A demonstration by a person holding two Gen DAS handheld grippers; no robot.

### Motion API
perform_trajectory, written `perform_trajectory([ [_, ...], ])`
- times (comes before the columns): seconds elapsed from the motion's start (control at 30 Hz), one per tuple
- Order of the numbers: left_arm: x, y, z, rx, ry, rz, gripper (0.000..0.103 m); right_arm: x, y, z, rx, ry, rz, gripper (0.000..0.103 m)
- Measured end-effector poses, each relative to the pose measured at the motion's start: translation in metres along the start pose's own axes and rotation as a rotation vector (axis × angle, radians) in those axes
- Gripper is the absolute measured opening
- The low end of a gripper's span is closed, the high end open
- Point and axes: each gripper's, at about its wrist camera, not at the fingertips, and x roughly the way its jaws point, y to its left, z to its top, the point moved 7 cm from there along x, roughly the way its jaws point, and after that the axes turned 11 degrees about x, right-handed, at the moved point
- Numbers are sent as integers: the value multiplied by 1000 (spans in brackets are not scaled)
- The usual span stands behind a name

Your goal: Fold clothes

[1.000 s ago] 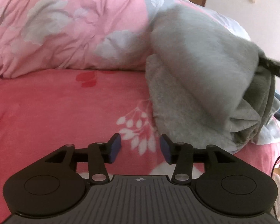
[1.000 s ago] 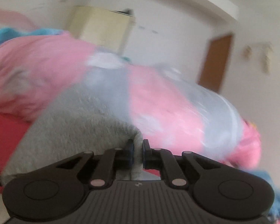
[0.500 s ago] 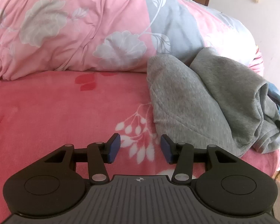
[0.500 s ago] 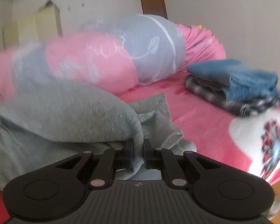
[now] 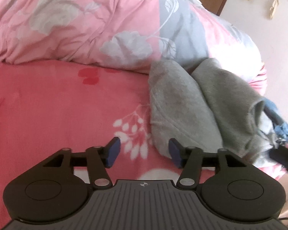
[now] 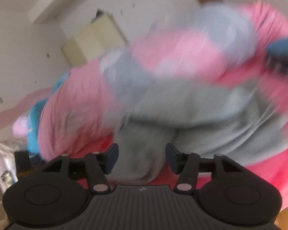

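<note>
We locate the grey fleece garment [image 5: 192, 103], loosely bunched in two thick folds, on the red floral bedsheet [image 5: 57, 105] at the foot of the rolled pink-and-grey flowered duvet [image 5: 86, 25]. In the left wrist view its near hem lies just ahead of the right-hand blue pad of the left gripper [image 5: 143, 151]. We see that gripper's jaws standing apart, having just been opening; only sheet shows between them, and no cloth is in the gap. In the right wrist view, which is blurred, a lobe of the same garment [image 6: 144, 153] hangs in the gap of the right gripper [image 6: 140, 157]. We see its jaws parted, having just been opening, and the pads stand clear of the cloth on both sides. A blue denim item [image 5: 278, 118] lies against the garment's far edge.
</note>
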Motion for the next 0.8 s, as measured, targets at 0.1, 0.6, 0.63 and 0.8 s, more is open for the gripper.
perform_trajectory([
  [0.1,-6,-8,-8,29,13,-37,60,37,6,-12,-50,25,-97,57],
  [0.6,6,-21,-11,-49,5,-198,67,119,-12,12,104,97,-78,35],
  [0.63,7,-20,-11,-65,2,-215,67,119,-10,13,129,98,-30,24],
  [0.8,11,-32,-7,-127,0,-354,67,98,-11,31,422,48,339,16],
])
